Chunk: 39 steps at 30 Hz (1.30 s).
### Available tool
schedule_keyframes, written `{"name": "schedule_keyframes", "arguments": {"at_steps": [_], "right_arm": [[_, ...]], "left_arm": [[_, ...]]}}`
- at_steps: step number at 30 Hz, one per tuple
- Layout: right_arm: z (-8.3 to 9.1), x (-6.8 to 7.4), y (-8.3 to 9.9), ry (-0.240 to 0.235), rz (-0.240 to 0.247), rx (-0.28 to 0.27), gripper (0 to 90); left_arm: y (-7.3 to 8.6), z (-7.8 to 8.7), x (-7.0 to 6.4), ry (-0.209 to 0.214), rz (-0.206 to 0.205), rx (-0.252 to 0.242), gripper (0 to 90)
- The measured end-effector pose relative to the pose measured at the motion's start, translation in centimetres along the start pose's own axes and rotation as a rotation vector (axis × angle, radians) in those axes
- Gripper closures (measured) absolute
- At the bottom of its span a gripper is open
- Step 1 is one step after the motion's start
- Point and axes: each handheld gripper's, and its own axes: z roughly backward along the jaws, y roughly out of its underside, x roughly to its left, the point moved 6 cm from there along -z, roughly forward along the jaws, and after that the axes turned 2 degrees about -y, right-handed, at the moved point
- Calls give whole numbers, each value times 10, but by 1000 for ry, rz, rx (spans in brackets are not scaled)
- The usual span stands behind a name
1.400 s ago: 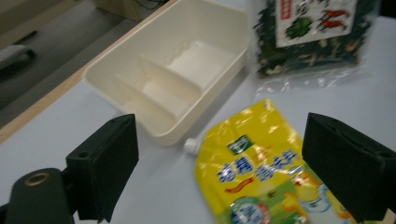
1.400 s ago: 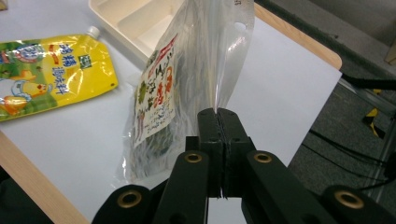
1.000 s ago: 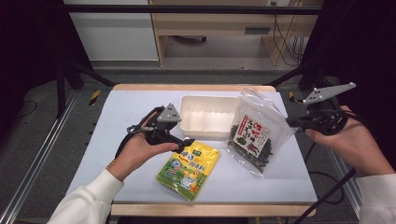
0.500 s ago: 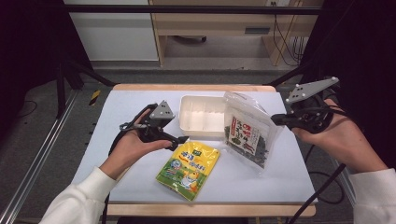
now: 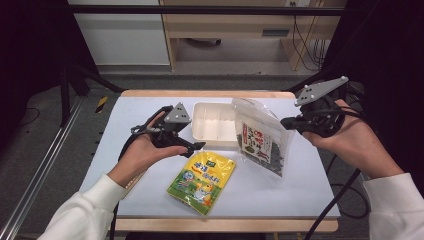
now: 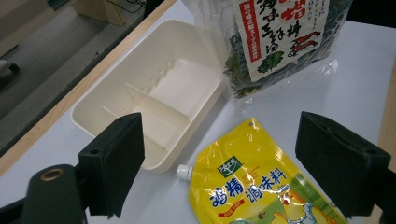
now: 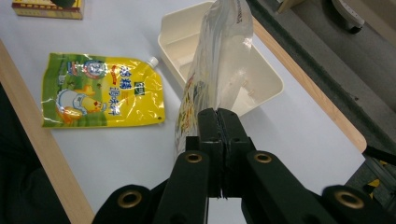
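Two tongs are at work: your right tongs (image 7: 218,116) pinch the edge of the seaweed bag (image 5: 260,140), holding it tilted beside the cream tray (image 5: 212,127) on the table (image 5: 280,195). Your left tongs (image 6: 219,154) hang spread above the yellow pouch (image 6: 254,189).

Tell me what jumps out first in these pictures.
The yellow pouch lies flat at the table's near middle, its bright colour loud against the pale top. Right of it, the right gripper pinches the edge of a clear seaweed bag, lifting it beside the cream tray.
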Motion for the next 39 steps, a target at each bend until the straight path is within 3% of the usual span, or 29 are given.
{"name": "schedule_keyframes", "arguments": {"at_steps": [8,19,26,32,39], "right_arm": [[3,9,-10,-28,29,-6,898],[-13,11,-18,-54,46,1,897],[-17,10,-22,-74,65,-14,897],[-20,13,-28,-78,83,-30,898],[-11,22,-39,-99,120,-37,898]], "left_arm": [[-10,1,-1,2,-25,-5,159],[-31,-2,11,1,-45,-38,183],[-39,-12,19,-4,-100,-19,199],[-38,-15,20,-4,-101,-10,198],[-40,-9,21,-9,-94,-29,198]]}}
